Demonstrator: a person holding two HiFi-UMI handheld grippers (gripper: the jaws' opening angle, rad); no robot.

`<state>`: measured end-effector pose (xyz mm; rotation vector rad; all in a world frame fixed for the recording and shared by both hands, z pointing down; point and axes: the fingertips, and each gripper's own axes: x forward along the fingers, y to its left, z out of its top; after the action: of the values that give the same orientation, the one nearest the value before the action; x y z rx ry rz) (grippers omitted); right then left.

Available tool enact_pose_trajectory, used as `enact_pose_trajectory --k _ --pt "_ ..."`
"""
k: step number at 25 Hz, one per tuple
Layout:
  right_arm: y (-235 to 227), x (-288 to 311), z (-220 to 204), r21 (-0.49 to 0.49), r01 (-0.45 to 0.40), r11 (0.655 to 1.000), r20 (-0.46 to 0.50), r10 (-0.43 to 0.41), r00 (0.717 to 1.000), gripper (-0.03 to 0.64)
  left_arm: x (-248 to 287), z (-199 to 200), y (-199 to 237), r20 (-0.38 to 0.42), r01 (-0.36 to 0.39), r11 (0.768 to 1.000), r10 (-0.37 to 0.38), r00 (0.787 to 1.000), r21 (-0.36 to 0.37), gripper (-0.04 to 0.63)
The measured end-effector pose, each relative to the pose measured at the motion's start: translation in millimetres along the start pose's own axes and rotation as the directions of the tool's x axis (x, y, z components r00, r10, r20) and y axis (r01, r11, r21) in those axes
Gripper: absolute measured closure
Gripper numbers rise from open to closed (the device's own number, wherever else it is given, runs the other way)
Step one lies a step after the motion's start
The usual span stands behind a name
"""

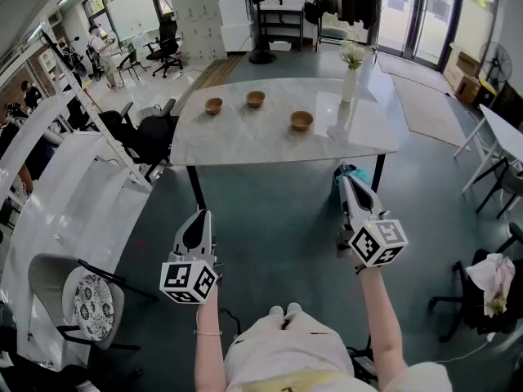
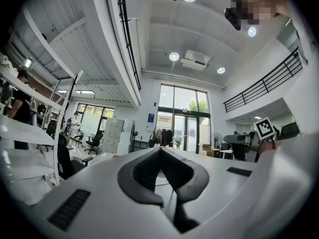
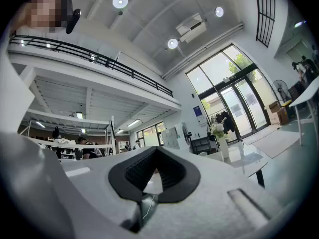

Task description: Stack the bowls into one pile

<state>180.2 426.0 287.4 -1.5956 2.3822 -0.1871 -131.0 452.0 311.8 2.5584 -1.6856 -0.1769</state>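
Three brown wooden bowls stand apart on the white marble table across the room: one at the left, one at the middle back, one to the right. Both grippers are held low in front of the person, well short of the table. The left gripper has its jaws together with nothing between them, as the left gripper view shows. The right gripper is likewise shut and empty. No bowl shows in either gripper view.
A white vase of flowers stands on the table's right side. White shelving and a cushioned chair are at the left. A black office chair and another white table are at the right. A blue bag lies under the table.
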Motion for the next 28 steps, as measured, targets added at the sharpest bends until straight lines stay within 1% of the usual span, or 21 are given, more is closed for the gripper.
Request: enact_pose_trajectory --k 7,11,15,23,28 --pt "-1.0 -2.1 -1.7 -0.005 -0.029 1.0 0.001 0.029 1.0 0.612 2.7 -4.5 -5.3 -0.004 -0.004 1.0 0.004 1.0 -0.013 0.595" --pt "-7.1 -1.6 -0.1 0.025 -0.04 0.999 0.01 0.039 0.999 0.612 7.3 -4.1 -11.1 -0.001 -0.003 1.0 0.003 1.0 -0.016 0.596" --pt "-14.1 1.3 -3.9 0.034 -0.067 0.997 -0.009 0.068 0.998 0.611 14.2 -7.7 -18.0 -0.002 -0.003 1.0 0.003 1.0 -0.02 0.595" --pt "-40.4 15.0 -12.6 0.025 -0.069 0.997 -0.047 0.071 0.996 0.597 36.2 -18.1 -28.7 -0.007 -0.012 0.999 0.012 1.0 -0.031 0.596" --pt "-58.8 24.5 -15.2 0.032 -0.061 0.998 -0.063 0.063 0.996 0.57 51.3 -25.7 -37.3 -0.022 -0.012 0.999 0.011 1.0 -0.053 0.595"
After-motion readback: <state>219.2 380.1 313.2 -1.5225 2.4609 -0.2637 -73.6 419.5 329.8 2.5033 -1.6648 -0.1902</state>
